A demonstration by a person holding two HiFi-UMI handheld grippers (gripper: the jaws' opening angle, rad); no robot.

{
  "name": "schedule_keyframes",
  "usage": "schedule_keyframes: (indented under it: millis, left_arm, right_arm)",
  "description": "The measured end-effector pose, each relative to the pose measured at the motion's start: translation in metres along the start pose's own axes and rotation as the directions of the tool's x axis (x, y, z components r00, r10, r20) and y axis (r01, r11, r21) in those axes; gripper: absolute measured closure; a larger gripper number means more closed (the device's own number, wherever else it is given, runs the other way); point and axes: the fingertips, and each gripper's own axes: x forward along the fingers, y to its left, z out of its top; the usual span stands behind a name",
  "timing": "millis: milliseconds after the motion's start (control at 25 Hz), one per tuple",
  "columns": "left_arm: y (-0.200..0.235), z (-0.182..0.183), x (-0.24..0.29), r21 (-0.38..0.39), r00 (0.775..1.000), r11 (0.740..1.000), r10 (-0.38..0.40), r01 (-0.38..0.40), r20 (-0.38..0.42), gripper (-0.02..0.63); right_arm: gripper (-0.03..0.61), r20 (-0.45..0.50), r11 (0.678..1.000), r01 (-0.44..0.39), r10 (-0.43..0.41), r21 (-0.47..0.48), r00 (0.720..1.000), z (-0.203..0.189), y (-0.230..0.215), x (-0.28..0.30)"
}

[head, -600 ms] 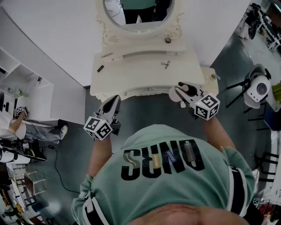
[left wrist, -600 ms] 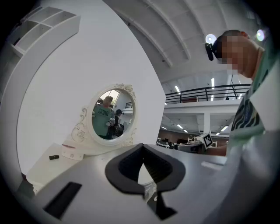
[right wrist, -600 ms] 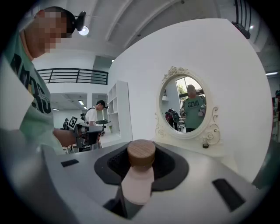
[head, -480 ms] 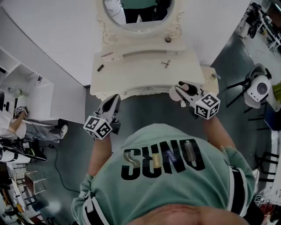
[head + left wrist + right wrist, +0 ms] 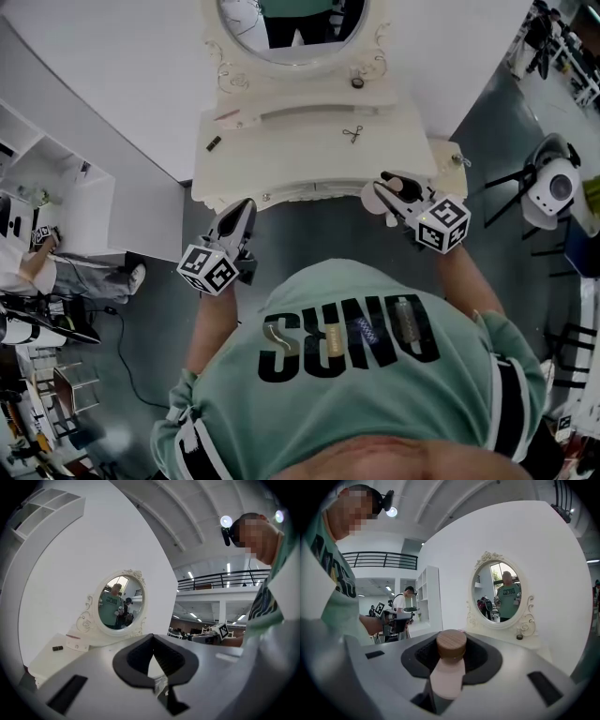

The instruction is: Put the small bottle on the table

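A small pale pink bottle (image 5: 449, 670) with a round wooden cap (image 5: 451, 644) lies between the dark pads of my right gripper (image 5: 451, 654), which is shut on it, cap pointing away from me. In the head view the right gripper (image 5: 389, 190) hovers just off the right front corner of the white dressing table (image 5: 300, 159), above the floor. My left gripper (image 5: 239, 217) stays near the table's left front edge. In its own view the left gripper (image 5: 153, 641) has its pads meeting at the tip, with nothing between them.
On the table stand an oval mirror (image 5: 295, 23), a small dark jar (image 5: 357, 83), a scissors-like thing (image 5: 352, 135) and a small dark stick (image 5: 214, 145). White shelves (image 5: 47, 178) stand at the left. At the right are a white device (image 5: 555, 192) and a small side stand (image 5: 450, 155).
Both grippers stay just before the table's front edge; only the view has shifted slightly.
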Motion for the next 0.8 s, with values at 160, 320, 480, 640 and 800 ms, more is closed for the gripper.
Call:
schedule_keyframes:
  millis: [160, 320, 480, 640, 800]
  left_arm:
    - [-0.005, -0.001, 0.005, -0.001, 1.000, 1.000, 0.002, -0.002, 0.005, 0.614]
    - [-0.017, -0.003, 0.014, 0.004, 1.000, 1.000, 0.008, -0.008, 0.011, 0.614]
    - [-0.035, -0.011, 0.024, -0.003, 1.000, 1.000, 0.021, -0.021, 0.014, 0.614]
    - [-0.050, -0.023, 0.039, -0.026, 0.999, 0.999, 0.034, -0.034, 0.016, 0.614]
    - [-0.065, -0.035, 0.052, -0.036, 0.999, 0.998, 0.043, -0.043, 0.000, 0.615]
  right_arm:
    - [0.476, -0.001, 1.000, -0.013, 0.013, -0.015, 1.000, -0.001, 0.001, -0.006]
    - [0.476, 0.005, 0.999, -0.028, 0.029, -0.019, 1.000, -0.001, -0.003, -0.019]
    - [0.474, 0.012, 0.999, -0.041, 0.042, -0.021, 0.999, -0.003, -0.008, -0.040]
    - [0.476, 0.007, 0.998, -0.055, 0.055, -0.028, 0.998, -0.008, -0.018, -0.056]
    - [0.476, 0.007, 0.997, -0.076, 0.076, -0.028, 0.997, -0.012, -0.026, -0.066]
